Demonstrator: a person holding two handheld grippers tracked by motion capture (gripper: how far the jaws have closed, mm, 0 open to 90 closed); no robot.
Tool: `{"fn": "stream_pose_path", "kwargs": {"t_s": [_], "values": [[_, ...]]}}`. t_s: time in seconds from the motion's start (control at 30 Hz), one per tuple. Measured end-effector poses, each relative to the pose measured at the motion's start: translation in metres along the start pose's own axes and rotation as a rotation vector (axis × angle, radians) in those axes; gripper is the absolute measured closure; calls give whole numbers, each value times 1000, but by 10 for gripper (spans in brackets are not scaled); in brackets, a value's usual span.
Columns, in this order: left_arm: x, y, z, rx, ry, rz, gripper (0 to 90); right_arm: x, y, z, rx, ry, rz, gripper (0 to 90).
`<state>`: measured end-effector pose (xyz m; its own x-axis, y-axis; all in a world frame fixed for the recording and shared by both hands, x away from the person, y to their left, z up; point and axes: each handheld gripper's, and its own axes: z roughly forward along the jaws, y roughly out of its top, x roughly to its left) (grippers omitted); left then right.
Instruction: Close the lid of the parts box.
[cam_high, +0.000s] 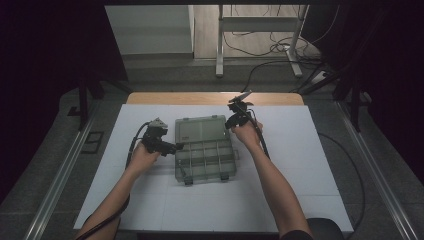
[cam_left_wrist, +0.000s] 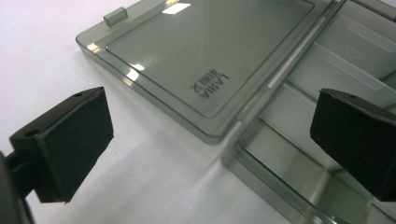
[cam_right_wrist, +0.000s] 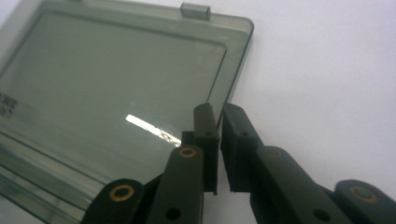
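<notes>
A clear grey compartment box (cam_high: 205, 148) lies open mid-table on the white mat (cam_high: 300, 165), its lid (cam_high: 201, 128) folded flat on the far side. The left gripper (cam_high: 176, 147), jaws wide apart, sits at the box's left edge. The right gripper (cam_high: 229, 123), jaws closed with nothing between them, hovers at the lid's right edge.

High view dim, dark at both sides — white table (cam_high: 300, 165) lit from above, glare streak on lid (cam_right_wrist: 116, 93), near jaws soft.
</notes>
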<state>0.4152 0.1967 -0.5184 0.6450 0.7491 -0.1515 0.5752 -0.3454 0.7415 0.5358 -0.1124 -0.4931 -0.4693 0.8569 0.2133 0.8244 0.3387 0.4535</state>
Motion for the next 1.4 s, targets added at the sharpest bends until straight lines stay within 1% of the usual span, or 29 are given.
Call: {"fn": "stream_pose_path", "kwargs": {"t_s": [0.07,0.1,0.23,0.3,0.33,0.43,0.53,0.63,0.7,0.77,0.8,0.83,0.87,0.9,0.97,1.03,1.1,1.13,1.17,1.2,1.23,1.3,1.33,1.4], "values": [[0,0,0,-2,2,2,2,0,1,1,0,-1,-2,843],[0,0,0,-3,3,3,2,0,1,1,0,0,6,845],[0,0,0,-1,4,0,3,-1,2,1,15,1,12,849],[-1,0,0,0,7,3,3,0,2,1,20,-11,-6,823],[-1,0,0,1,8,3,3,1,3,2,35,-17,-10,794],[-1,0,0,4,10,7,4,1,4,4,44,-13,15,819],[-1,0,0,7,13,7,5,-1,4,4,47,-4,52,846],[1,0,-1,9,10,-9,9,-1,4,4,36,14,79,867],[2,0,-2,10,11,-29,14,1,3,4,23,14,71,875],[2,1,-3,15,32,-52,15,3,3,4,16,10,59,877],[3,2,-5,13,33,-58,17,4,3,3,9,7,52,878],[5,1,-7,0,0,-62,11,5,3,2,2,7,49,880],[6,1,-8,-9,-20,-65,0,5,4,0,-4,10,48,880],[7,2,-10,-15,-18,-68,0,5,4,-1,-8,11,48,880],[7,3,-13,-16,11,-67,55,6,4,-3,-23,13,38,881],[9,2,-16,-22,43,-63,168,7,3,-6,-34,13,30,882],[14,1,-19,-33,63,-60,310,8,3,-8,-45,13,24,882],[16,0,-21,-33,80,-68,386,8,3,-8,-50,13,20,882],[19,0,-22,-36,92,-77,454,9,3,-9,-55,13,27,883],[23,-1,-22,-42,92,-91,538,9,2,-9,-57,11,21,883],[27,-2,-22,-45,91,-107,645,9,2,-9,-59,12,19,883],[33,-3,-19,-30,104,-135,770,9,2,-10,-63,11,18,883],[36,-4,-17,-17,104,-137,829,10,2,-10,-66,11,19,883],[39,-5,-10,16,110,-141,896,10,2,-11,-70,10,15,884]]}}
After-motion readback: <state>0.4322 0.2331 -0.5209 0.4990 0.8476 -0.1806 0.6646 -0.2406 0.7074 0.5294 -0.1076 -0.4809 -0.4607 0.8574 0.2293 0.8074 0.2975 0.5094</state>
